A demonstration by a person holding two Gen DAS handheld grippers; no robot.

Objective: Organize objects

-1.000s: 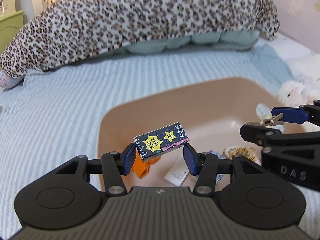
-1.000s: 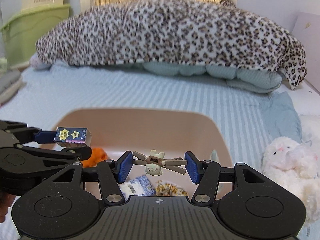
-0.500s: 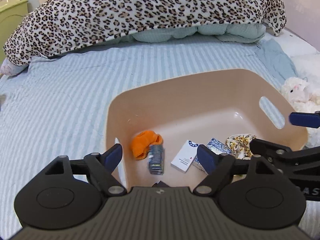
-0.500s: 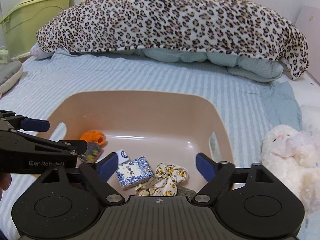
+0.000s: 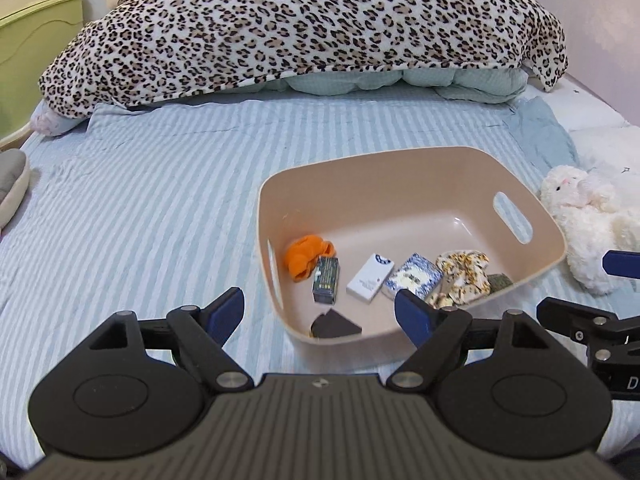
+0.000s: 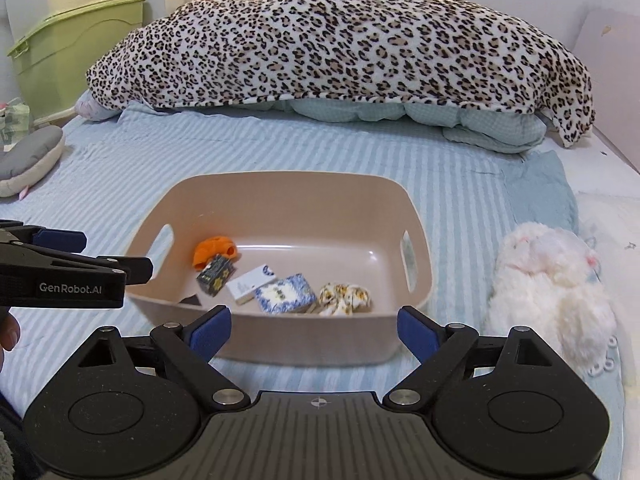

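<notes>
A beige plastic basket [image 5: 472, 160] [image 6: 280, 340] sits on the striped bed. Inside it lie an orange cloth [image 5: 306, 254] [image 6: 214, 250], a dark star-printed box [image 5: 326, 280] [image 6: 216, 274], a white card box [image 5: 370, 278] [image 6: 252, 284], a blue patterned packet [image 5: 414, 278] [image 6: 286, 298] and a floral scrunchie [image 5: 464, 272] [image 6: 344, 298]. My left gripper [image 5: 320, 312] is open and empty just before the basket's near left corner. My right gripper [image 6: 314, 328] is open and empty in front of the basket's near wall.
A white plush toy [image 5: 584, 216] [image 6: 548, 280] lies right of the basket. A leopard-print blanket [image 5: 304, 28] [image 6: 344, 44] is heaped at the back. A grey cushion [image 6: 28, 164] lies at the left edge, a green bin [image 6: 80, 40] behind it.
Both grippers opened, letting the star-printed box and a small hair clip fall into the basket. Both then drew back and up from the basket.
</notes>
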